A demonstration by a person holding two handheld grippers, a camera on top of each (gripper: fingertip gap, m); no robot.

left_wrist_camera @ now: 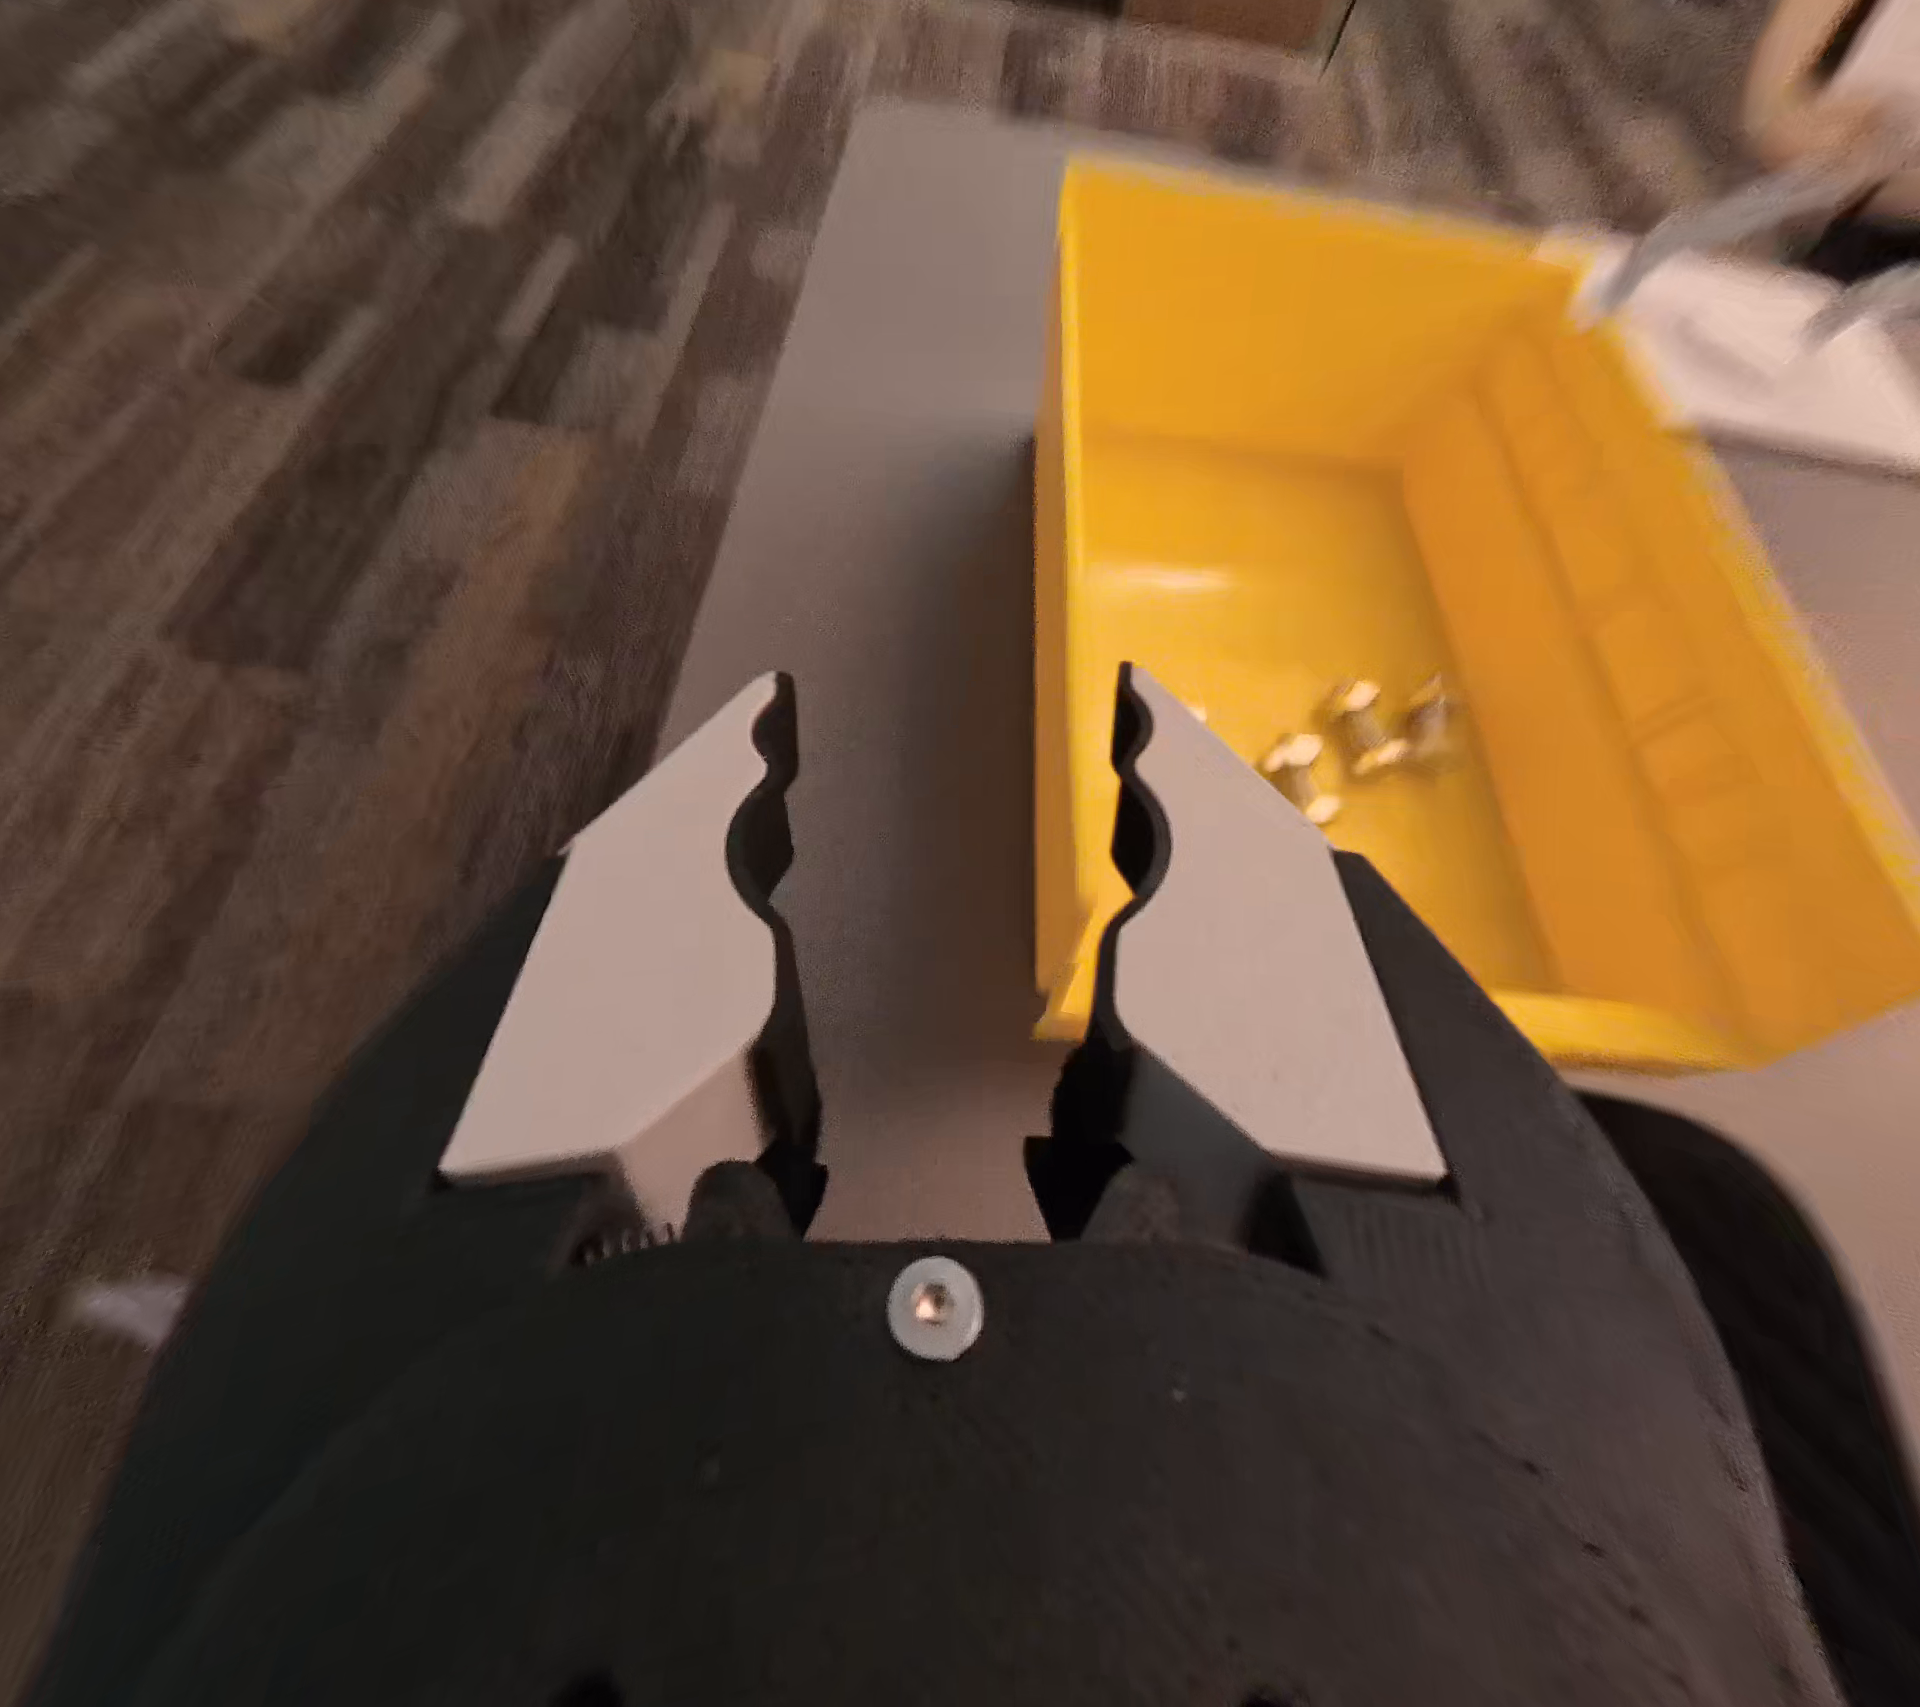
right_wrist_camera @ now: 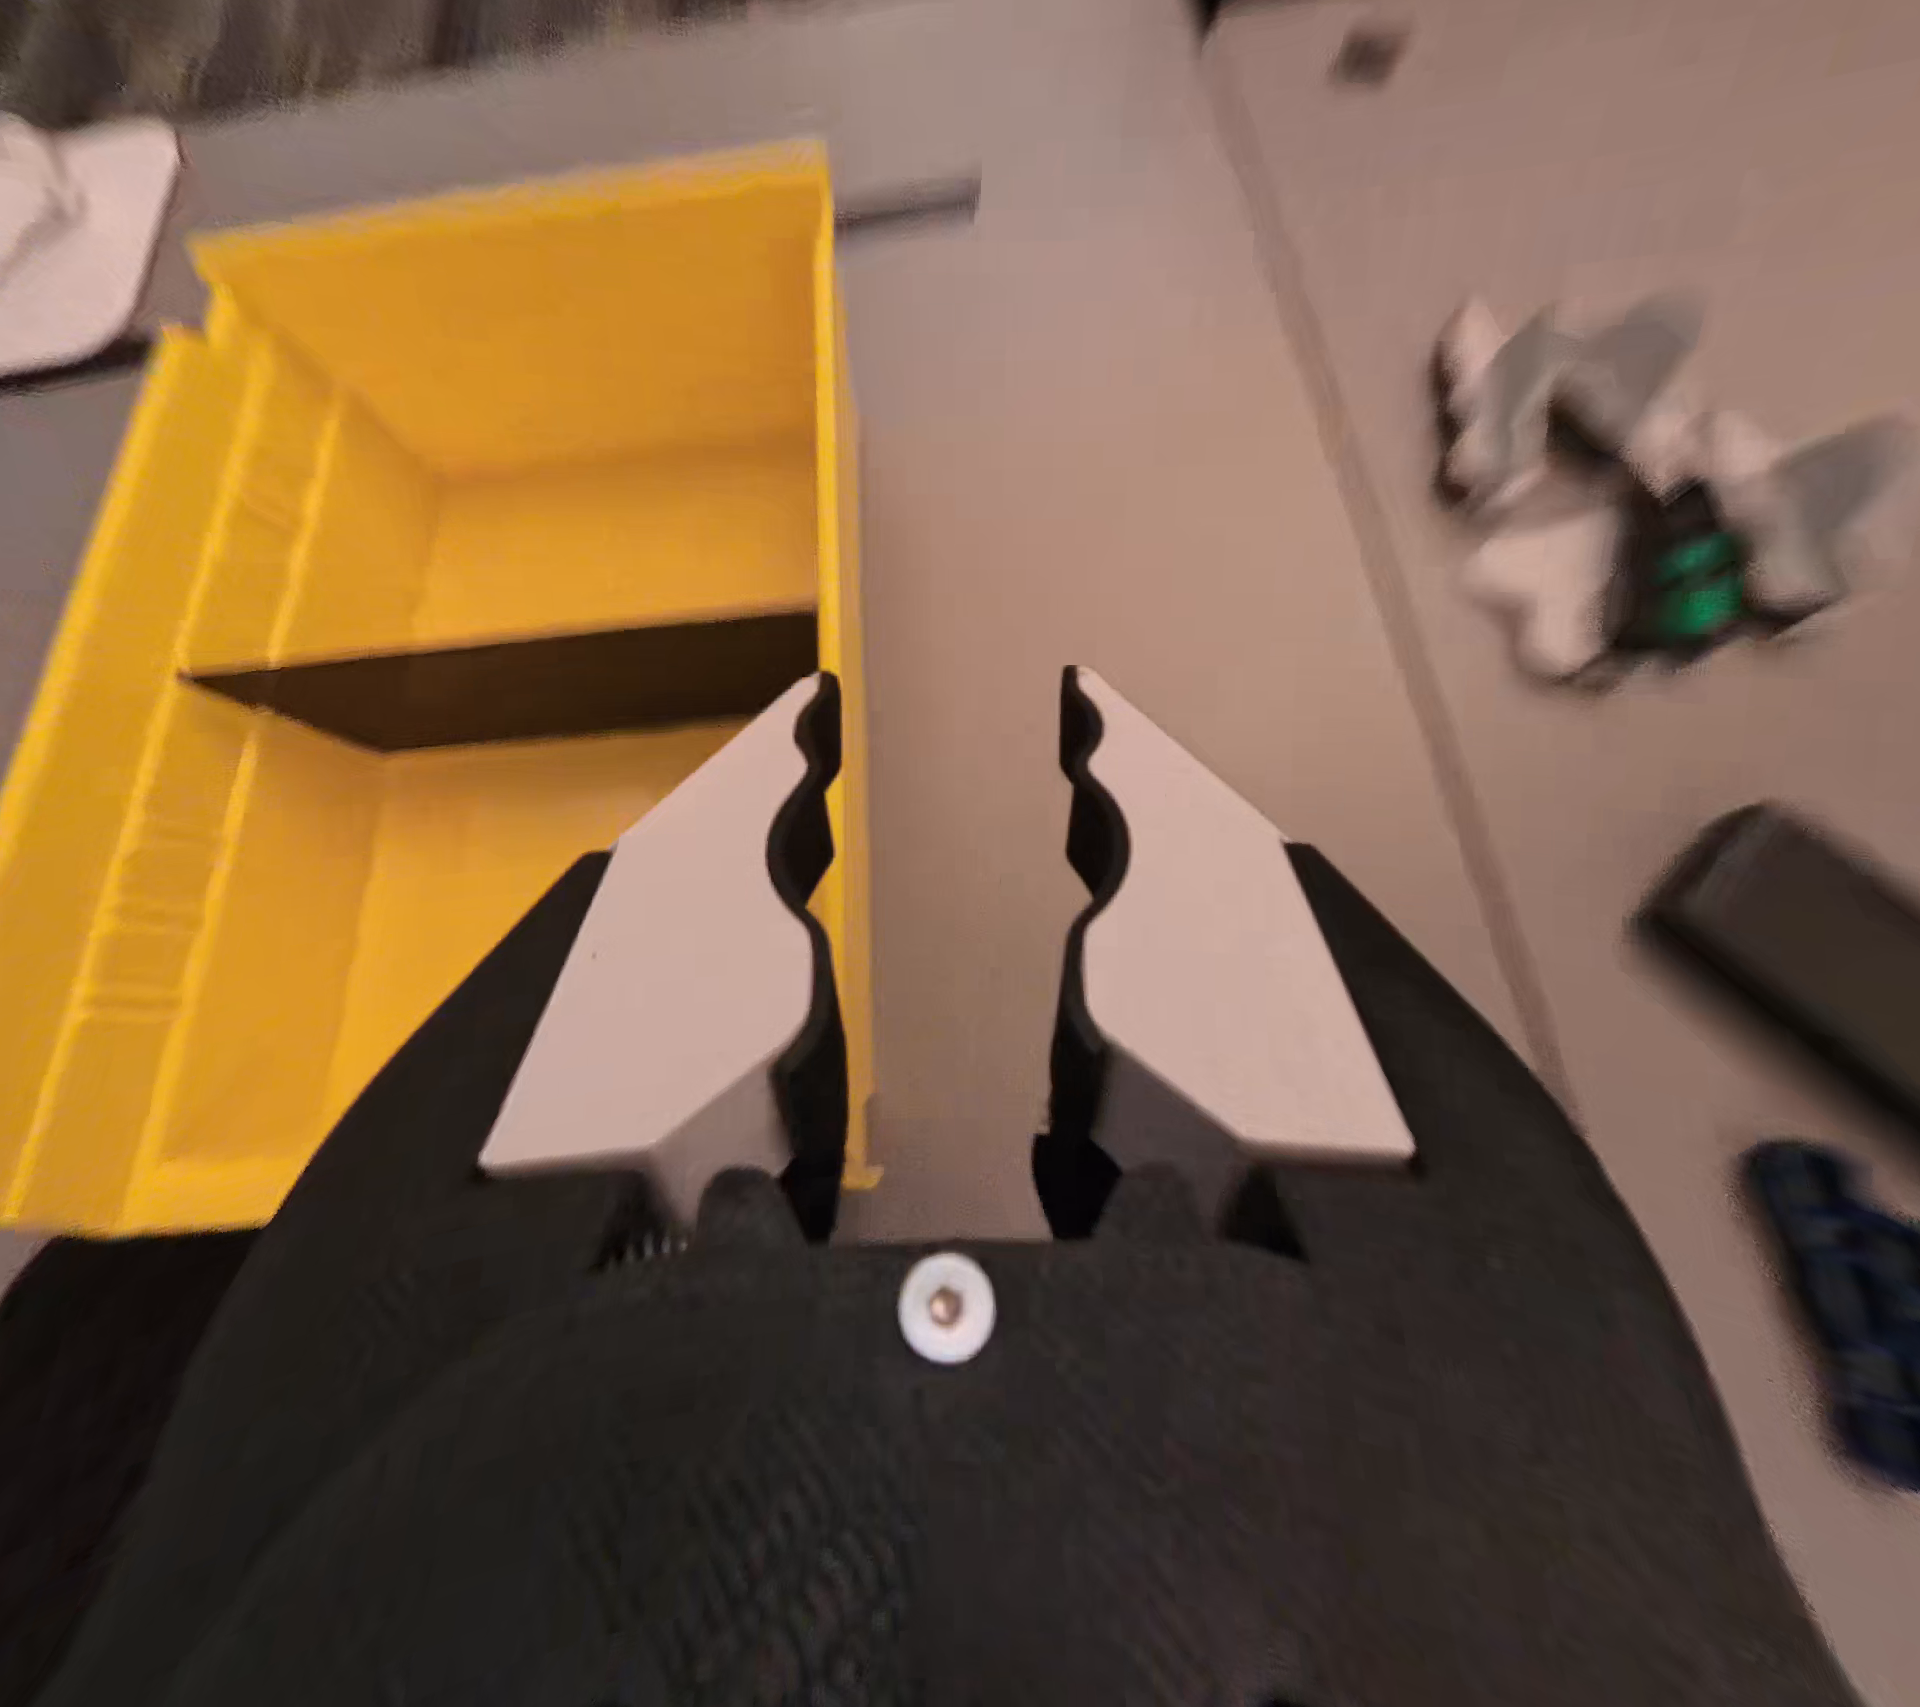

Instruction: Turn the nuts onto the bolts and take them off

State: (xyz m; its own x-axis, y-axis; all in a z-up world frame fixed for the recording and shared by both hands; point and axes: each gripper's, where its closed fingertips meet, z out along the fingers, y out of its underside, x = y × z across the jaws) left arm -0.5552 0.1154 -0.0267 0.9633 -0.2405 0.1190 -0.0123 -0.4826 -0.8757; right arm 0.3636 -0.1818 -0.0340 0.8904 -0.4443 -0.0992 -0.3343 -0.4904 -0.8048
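Several small brass bolts (left_wrist_camera: 1351, 748) lie in the yellow bin (left_wrist_camera: 1247, 327), just right of the left gripper (left_wrist_camera: 954, 686), which is spread and empty over the grey table (left_wrist_camera: 914, 410).

The right gripper (right_wrist_camera: 945, 681), also spread and empty, hangs beside the bin's right wall (right_wrist_camera: 842, 410); no bolts show here. Both views are blurred, so a hasty reach could knock the bin or scatter the bolts.

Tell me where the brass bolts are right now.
In the left wrist view, the brass bolts lie clustered on the floor of the yellow bin, just right of the open left tool.
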